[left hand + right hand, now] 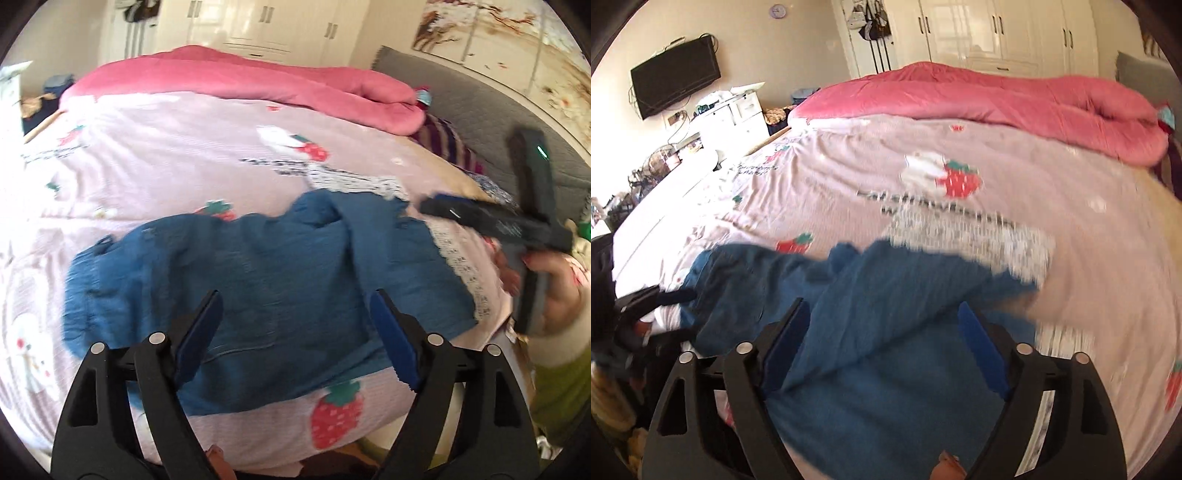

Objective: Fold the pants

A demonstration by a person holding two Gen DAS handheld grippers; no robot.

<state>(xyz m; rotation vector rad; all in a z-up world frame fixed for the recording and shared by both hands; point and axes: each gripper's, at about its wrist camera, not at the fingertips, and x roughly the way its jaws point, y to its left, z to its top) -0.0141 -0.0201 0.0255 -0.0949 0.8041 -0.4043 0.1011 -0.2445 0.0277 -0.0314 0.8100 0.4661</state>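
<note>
Left claw (291, 314) spread wide, empty, poised over blue pants (258, 288) lying flat on strawberry-print bed (166, 155), probably for the next grip. Right claw (882, 321) likewise wide and empty above a raised fold, apparently ready to pinch cloth.

1. The blue, crinkle-textured fabric pants (266, 288) lie spread and rumpled across a pink strawberry-print bedsheet (166, 155), running from 9 o'clock to 3 o'clock in the left wrist view.
2. In the right wrist view the pants (886, 332) fill the 6 o'clock area, with one fold raised diagonally toward 1 o'clock.
</note>
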